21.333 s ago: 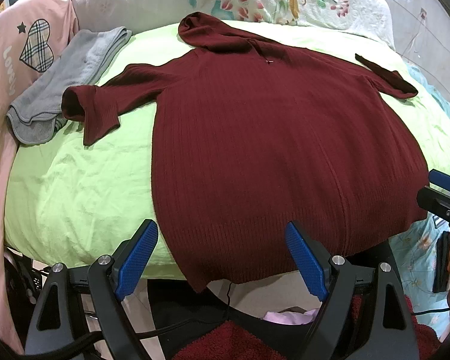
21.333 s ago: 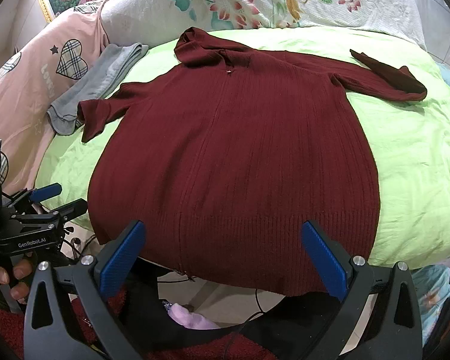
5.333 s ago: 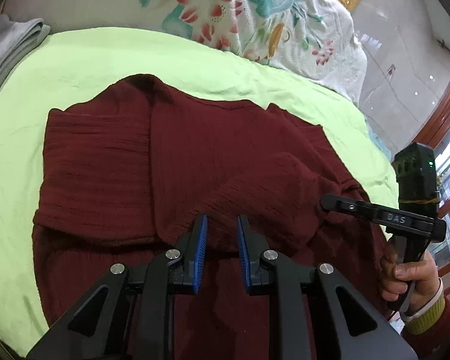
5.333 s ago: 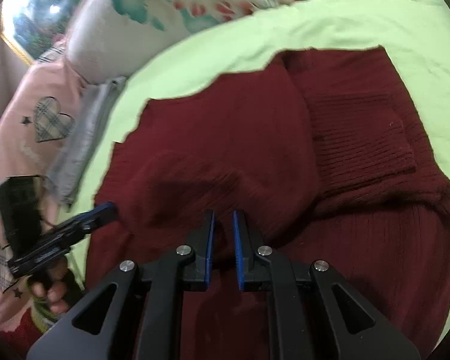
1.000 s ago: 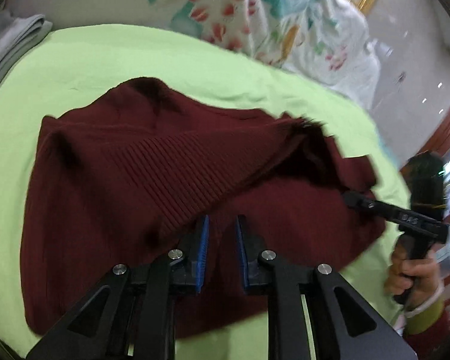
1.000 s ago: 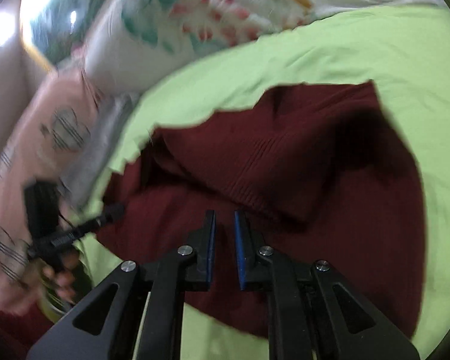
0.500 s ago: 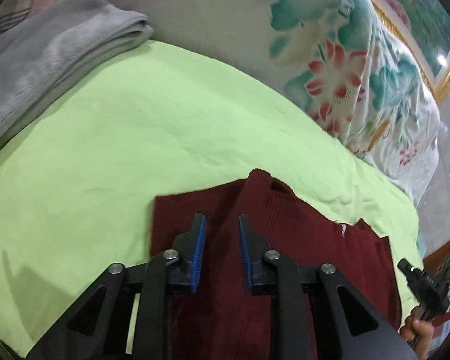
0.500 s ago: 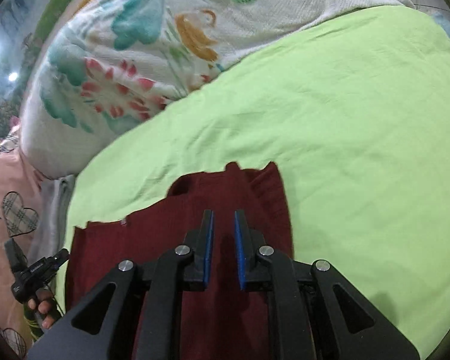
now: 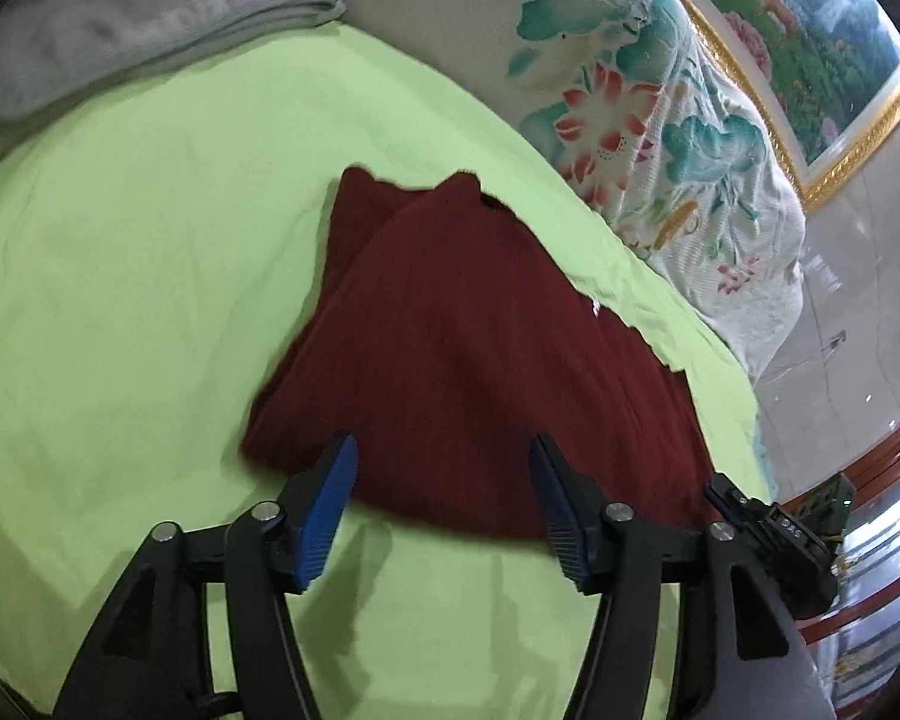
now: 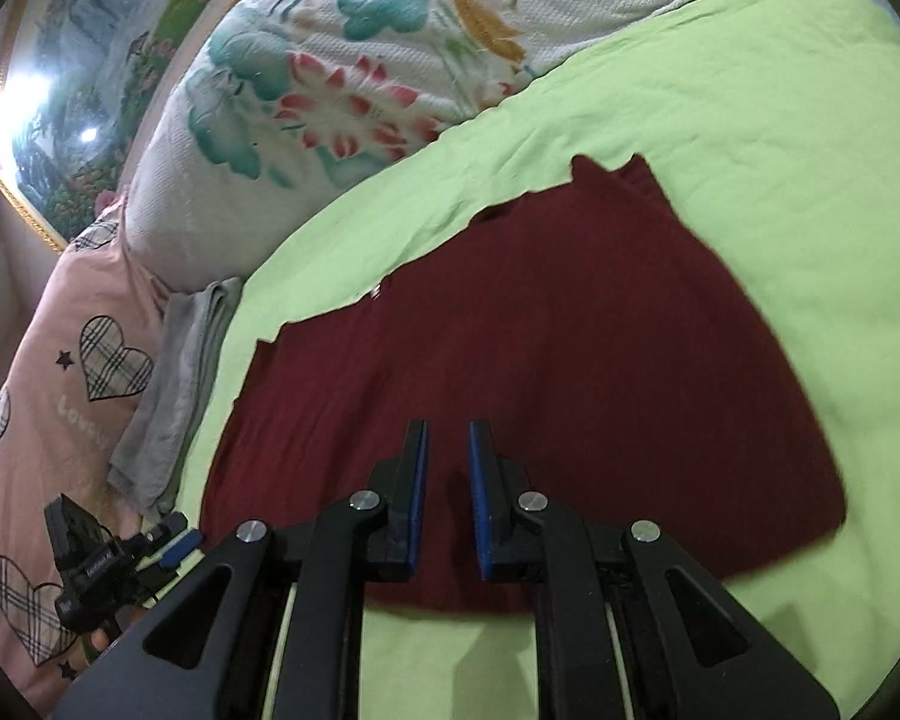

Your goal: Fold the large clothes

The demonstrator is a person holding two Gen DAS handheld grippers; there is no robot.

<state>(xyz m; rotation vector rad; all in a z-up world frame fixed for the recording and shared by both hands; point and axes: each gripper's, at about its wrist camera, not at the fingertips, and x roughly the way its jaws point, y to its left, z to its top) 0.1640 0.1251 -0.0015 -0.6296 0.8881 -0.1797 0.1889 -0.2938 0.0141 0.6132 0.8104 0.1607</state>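
**Folded sweater lying on the bed, both grippers over its near edge**

The dark red sweater (image 9: 480,360) is lying folded into a compact block on the lime-green sheet (image 9: 120,300), roughly mid-bed, w/ two small points of fabric sticking up at its far edge. A tiny pale fleck is showing on the far side, maybe a tag, too small to tell.

L gripper (image 9: 444,504) is hanging just over the near edge of the sweater. Its jaws have just been opening and are now standing wide apart; the blue pads (image 9: 324,510) are pressing on nothing, no cloth betw. them.

R gripper (image 10: 448,498) is sitting over the near edge too, seen in the R wrist view. Its jaws are nearly together, a thin gap showing betw. the pads, and nothing is pinched there; the knit is lying flat under them.

Beyond the sheet a floral quilt (image 10: 360,60) is bunching up along the head of the bed. A folded grey garment (image 9: 120,30) is resting at the sheet's far left, touching a pink pillow w/ plaid hearts (image 10: 60,372). A gold-framed painting (image 9: 810,30) is hanging behind.
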